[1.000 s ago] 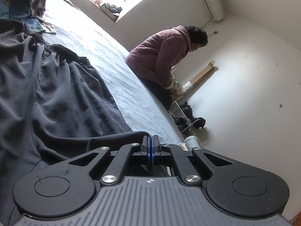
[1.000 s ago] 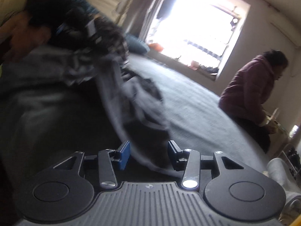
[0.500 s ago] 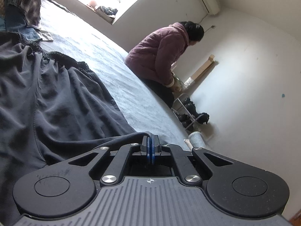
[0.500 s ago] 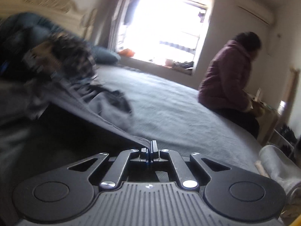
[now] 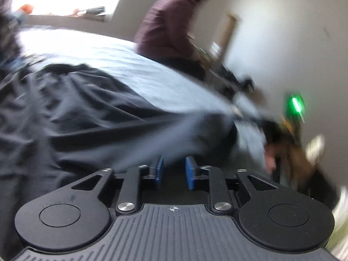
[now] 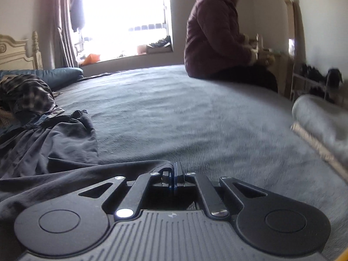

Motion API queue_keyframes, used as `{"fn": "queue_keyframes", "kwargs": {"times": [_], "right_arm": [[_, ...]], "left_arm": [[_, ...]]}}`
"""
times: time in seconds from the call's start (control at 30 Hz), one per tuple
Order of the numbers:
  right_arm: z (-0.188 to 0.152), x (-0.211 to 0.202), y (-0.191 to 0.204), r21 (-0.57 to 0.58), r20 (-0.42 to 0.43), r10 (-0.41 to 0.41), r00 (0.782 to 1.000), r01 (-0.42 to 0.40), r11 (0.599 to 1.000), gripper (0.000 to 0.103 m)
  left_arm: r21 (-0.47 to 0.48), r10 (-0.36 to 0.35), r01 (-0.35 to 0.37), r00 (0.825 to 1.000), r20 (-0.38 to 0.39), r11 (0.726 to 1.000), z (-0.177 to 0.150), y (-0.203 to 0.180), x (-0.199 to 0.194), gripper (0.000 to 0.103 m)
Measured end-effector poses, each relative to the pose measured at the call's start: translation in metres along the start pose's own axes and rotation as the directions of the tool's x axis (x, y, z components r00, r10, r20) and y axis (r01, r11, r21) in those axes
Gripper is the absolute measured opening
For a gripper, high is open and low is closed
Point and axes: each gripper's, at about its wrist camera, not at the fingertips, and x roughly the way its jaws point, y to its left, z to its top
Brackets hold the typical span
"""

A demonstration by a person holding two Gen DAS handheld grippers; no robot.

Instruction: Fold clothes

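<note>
A dark navy garment point(image 5: 76, 117) with a gathered waistband lies spread on the grey bed point(image 5: 134, 65). My left gripper point(image 5: 175, 170) sits low at its near edge; its blue pads point(image 5: 159, 169) stand apart and the jaws are opening, with blurred cloth just beyond them and none pressed. In the right wrist view the same garment point(image 6: 50, 143) lies to the left, and a thin edge of it runs into my right gripper point(image 6: 175, 171), which is shut on it. The left wrist view also shows the right gripper's green light point(image 5: 294, 106) and a hand point(image 5: 269, 161) at the right.
A person in a maroon jacket point(image 6: 213, 32) sits on the bed's far edge, facing away. A plaid garment point(image 6: 28, 93) and a blue pillow point(image 6: 54, 76) lie at the left. A rolled grey bundle point(image 6: 322, 117) sits at the right, with a shoe rack point(image 6: 315, 80) behind it.
The left jaws have parted and let the dark cloth go, and the left view has rolled and swung. The right gripper closed on the garment's edge and pulled it out across the bed.
</note>
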Motion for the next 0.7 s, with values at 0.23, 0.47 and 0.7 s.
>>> {"fn": "queue_keyframes", "kwargs": {"times": [0.23,0.47,0.7], "right_arm": [[-0.002,-0.003,-0.005,0.047,-0.012,0.023,1.000,-0.022,0.999,0.002],[-0.003,-0.010,-0.007,0.062,-0.007,0.038,0.999,-0.038,0.997,0.003],[-0.007,-0.011,-0.006,0.087,0.006,0.060,0.998,-0.061,0.994,0.003]], "left_arm": [[0.183,0.140,-0.125,0.988,-0.072,0.975,-0.017,-0.041,0.040,0.033],[0.156,0.198,-0.192,0.980,-0.024,0.969,-0.004,-0.047,0.066,0.034],[0.098,0.286,-0.279,0.956,-0.064,0.955,0.004,-0.041,0.096,0.034]]}}
